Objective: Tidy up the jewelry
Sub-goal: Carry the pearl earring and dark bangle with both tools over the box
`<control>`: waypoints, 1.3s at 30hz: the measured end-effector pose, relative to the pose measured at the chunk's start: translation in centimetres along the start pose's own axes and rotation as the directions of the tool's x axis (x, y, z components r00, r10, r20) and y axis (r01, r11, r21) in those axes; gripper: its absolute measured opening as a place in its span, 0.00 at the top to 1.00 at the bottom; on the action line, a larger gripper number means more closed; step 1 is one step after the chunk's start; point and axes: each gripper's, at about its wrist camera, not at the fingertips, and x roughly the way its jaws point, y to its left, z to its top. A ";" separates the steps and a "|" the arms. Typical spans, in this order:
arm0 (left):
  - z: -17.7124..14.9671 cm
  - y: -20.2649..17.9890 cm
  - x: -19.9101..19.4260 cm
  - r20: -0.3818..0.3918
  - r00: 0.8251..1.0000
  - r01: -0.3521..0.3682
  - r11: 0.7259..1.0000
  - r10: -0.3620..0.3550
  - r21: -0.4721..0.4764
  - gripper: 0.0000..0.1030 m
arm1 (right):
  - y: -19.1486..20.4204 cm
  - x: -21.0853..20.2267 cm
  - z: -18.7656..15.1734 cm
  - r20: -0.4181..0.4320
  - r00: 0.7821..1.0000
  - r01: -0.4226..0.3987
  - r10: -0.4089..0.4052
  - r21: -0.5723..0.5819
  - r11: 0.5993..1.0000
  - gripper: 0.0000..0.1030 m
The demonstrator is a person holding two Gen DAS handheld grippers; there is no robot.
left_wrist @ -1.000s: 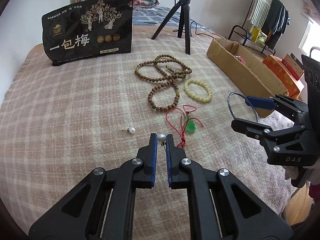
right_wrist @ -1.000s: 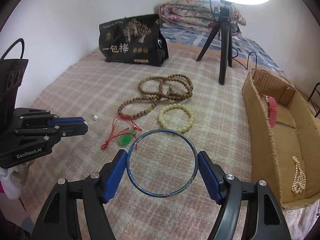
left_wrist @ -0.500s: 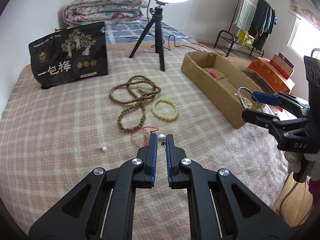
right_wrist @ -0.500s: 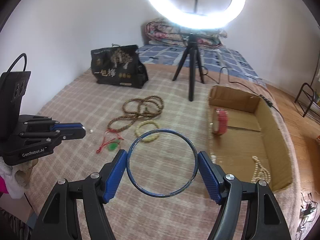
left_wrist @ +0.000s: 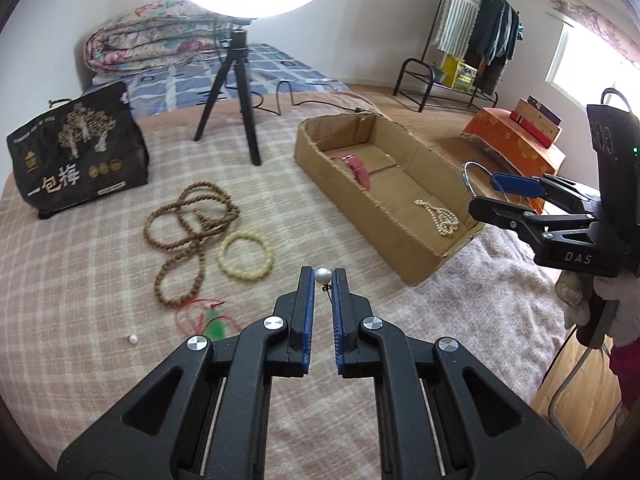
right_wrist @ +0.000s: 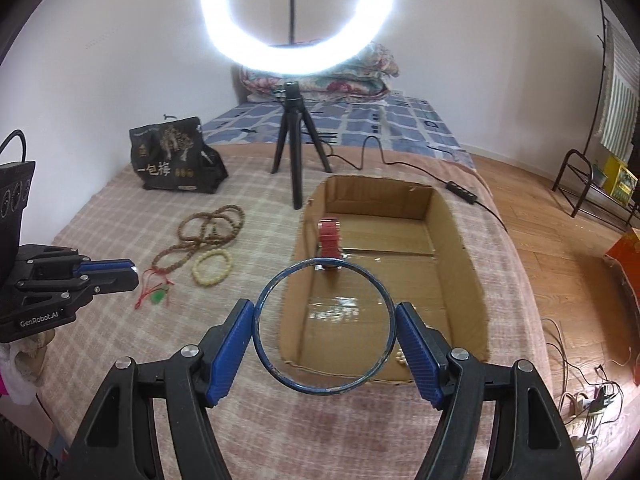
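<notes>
**Two grippers carry jewelry above a bed, beside a cardboard box**

While the left gripper [left_wrist: 322, 280] is clenched on a small pearl earring [left_wrist: 322, 275], a round silvery-white bead with a tiny dark stud pinched at the very tips of its blue fingers [left_wrist: 306, 312], the right gripper [right_wrist: 325, 322] holds a thin blue bangle [right_wrist: 324, 389]. The bangle is a plain hoop with a slightly scuffed rim, braced on both sides between the widely spread blue fingers [right_wrist: 228, 356].

Both pieces are held in the air over a bed [left_wrist: 80, 280] covered with a pink and cream checked blanket. On the blanket lie a long string of brown wooden beads [left_wrist: 188, 232] in loose loops, a pale yellow bead bracelet [left_wrist: 246, 255] just beside it, a green pendant on red cord [left_wrist: 216, 322], and a second pearl earring [left_wrist: 132, 339] lying alone near the pendant.

An open shallow cardboard box [right_wrist: 476, 280] rests on the bed, to the right of the loose pieces. Inside it are a red watch [right_wrist: 329, 236] standing on edge and a cream pearl necklace [left_wrist: 440, 216] near one end.

Farther back stand a black bag with white Chinese lettering [left_wrist: 76, 156], a lit ring light [right_wrist: 298, 16] on a black tripod [right_wrist: 296, 152], and folded floral quilts [left_wrist: 156, 44] against a white wall. Wooden flooring, a clothes rack [left_wrist: 480, 32] and an orange box [left_wrist: 516, 144] are to the right.
</notes>
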 end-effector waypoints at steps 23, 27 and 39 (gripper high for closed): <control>4.9 -7.4 4.8 0.021 0.997 0.069 0.996 -0.070 0.057 0.94 | -7.2 2.1 1.8 -0.005 0.999 0.036 -0.035 0.078 0.996 0.28; 5.6 -7.9 5.8 0.030 0.998 0.061 0.996 -0.063 0.060 0.94 | -8.0 3.0 2.5 -0.007 0.999 0.045 -0.044 0.081 0.996 0.28; 6.3 -9.4 7.9 0.025 0.997 0.068 0.995 -0.070 0.072 0.94 | -9.6 6.2 4.0 -0.023 0.999 0.044 -0.041 0.114 0.993 0.28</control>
